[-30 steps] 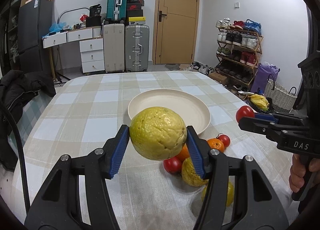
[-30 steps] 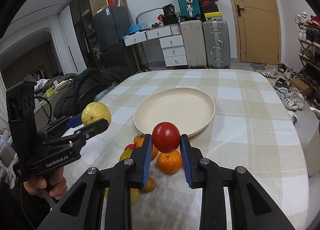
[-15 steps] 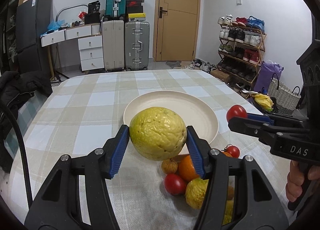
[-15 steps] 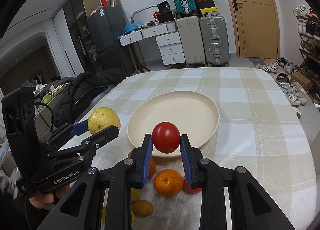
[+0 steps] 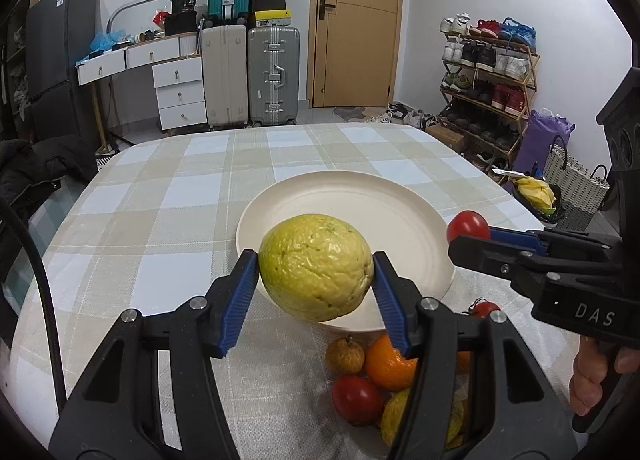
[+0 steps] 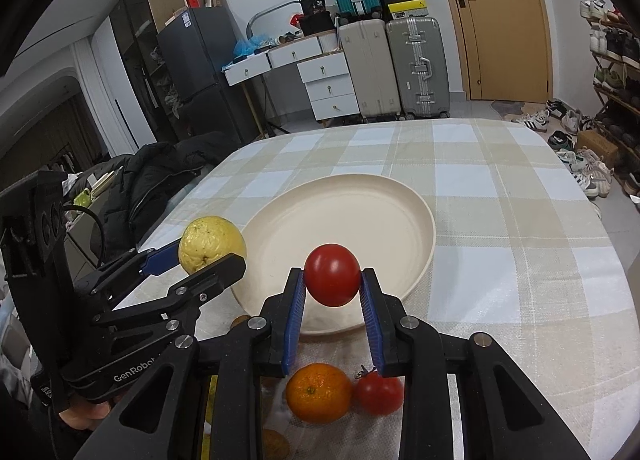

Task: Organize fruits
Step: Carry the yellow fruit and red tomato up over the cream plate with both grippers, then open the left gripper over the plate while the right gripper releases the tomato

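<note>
Your left hand-held gripper (image 5: 316,280) pinches the big yellow citrus (image 5: 316,266) across its widest part, blue pads flat on both flanks. That's a centred hold, so the fruit shouldn't roll out. It hangs clear of the surface, just over the near rim of the cream plate (image 5: 400,196).

Your right hand-held gripper (image 6: 332,292) is clamped on a red tomato (image 6: 332,274), pads on either side and jaws narrow because the fruit is small. It also sits above the plate's near rim, a bit to the right of the citrus. In the left wrist view the tomato shows at the tip of that gripper by the plate's right edge.

Both grippers tilt down toward the plate, so I read this as the carry-to-plate step, with release pending on both sides. The plate has nothing in it.

The rest of the fruit sits in a cluster on the checked surface (image 6: 500,188), between the plate and the near edge: an orange (image 6: 318,392), a second tomato (image 6: 378,394) touching it, a small brownish fruit (image 5: 345,356), and more yellow ones partly hidden behind the gripper bodies. They're bunched there because they're not yet sorted.

Risk, as I judge it: the two fruits are close together. Put one deeper into the plate so the grippers don't clash when the jaws spread.
</note>
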The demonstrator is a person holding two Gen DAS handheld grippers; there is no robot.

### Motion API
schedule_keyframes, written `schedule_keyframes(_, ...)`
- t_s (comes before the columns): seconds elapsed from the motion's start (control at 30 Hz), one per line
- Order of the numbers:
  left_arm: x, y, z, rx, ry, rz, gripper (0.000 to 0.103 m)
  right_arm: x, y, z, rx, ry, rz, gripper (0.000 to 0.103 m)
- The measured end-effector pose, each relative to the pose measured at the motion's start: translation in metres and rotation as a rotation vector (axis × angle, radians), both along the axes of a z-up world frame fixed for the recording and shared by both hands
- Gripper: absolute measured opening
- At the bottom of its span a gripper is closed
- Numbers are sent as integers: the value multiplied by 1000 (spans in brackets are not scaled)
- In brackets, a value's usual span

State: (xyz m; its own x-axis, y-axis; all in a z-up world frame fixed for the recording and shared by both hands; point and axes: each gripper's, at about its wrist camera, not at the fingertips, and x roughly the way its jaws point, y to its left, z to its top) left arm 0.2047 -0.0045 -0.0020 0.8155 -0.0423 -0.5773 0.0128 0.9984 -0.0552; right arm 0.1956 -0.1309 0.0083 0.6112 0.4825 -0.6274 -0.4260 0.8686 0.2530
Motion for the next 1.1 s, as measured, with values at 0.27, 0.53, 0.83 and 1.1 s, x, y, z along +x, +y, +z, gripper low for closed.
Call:
schedule_keyframes(0.27,14,0,-10,11,39,-6,55,12,7,-11,-17,28,10,29)
schedule_keyframes(0.53,29,-4,-17,8,82,-25,55,22,8,-18,-28,51,7,29)
schedule_keyframes(0.83,36,-4,-22,4,113,-20,55,27,14,-28,-54,81,14,29)
schedule_keyframes(1.1,22,0,-15,9,94,16,75,16,5,-20,-53,38,-19,59)
